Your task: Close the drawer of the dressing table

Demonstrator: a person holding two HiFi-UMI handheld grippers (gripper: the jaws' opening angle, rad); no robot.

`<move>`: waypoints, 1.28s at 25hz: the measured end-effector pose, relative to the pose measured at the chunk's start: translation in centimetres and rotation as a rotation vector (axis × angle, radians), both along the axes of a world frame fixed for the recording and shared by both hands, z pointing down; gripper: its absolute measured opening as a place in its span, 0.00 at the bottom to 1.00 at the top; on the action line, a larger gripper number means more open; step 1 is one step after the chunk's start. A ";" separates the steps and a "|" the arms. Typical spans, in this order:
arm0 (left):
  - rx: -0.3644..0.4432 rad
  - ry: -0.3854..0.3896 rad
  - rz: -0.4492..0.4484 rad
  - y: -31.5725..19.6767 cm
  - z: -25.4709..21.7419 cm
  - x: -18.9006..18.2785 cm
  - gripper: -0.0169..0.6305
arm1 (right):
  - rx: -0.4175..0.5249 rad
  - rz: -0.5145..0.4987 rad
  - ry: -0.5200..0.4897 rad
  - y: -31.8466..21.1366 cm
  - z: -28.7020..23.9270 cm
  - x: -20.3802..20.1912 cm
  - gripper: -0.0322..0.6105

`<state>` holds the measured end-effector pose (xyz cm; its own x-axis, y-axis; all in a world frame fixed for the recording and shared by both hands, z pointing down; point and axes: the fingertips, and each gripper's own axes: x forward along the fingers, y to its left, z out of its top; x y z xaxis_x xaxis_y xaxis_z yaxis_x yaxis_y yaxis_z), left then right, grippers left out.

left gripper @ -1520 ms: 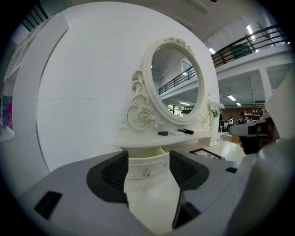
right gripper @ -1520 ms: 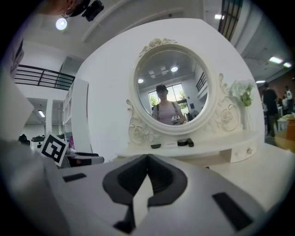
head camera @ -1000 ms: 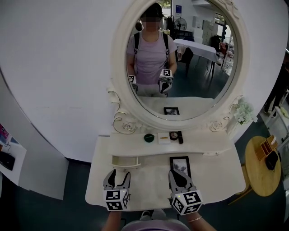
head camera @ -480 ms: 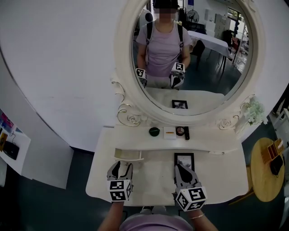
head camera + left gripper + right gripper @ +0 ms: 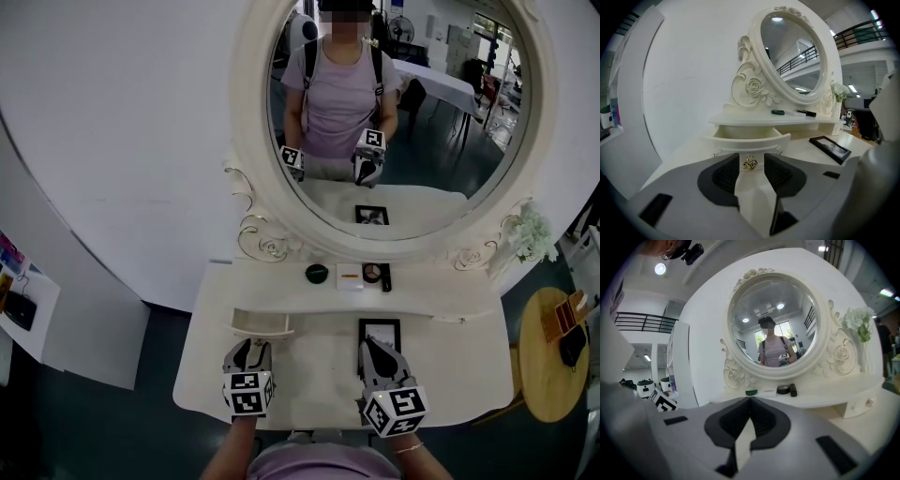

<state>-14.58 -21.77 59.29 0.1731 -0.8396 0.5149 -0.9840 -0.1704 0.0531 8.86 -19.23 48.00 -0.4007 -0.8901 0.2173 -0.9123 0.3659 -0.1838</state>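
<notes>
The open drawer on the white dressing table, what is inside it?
The small cream open drawer shows only bare pale inner walls; nothing lies in the part seen from above. Its rear is covered by the raised white shelf.

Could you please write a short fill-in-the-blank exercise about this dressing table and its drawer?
1. The drawer of the dressing table stands ____.
2. The knob on its front is ____ in colour.
3. The jaws of the right gripper are ____.
4. A ____ picture frame lies flat on the dressing table.
Missing words: open; gold; shut; black.
</notes>
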 end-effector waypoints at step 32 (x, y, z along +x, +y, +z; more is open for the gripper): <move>-0.041 -0.043 -0.006 -3.0 1.5 0.1 0.17 | -0.029 -0.021 -0.001 -1.9 1.1 -0.3 0.05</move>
<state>-14.51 -24.81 60.79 0.1452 -0.8188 0.5554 -0.9865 -0.1630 0.0175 8.53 -21.13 49.05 -0.4192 -0.8750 0.2422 -0.9044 0.3791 -0.1959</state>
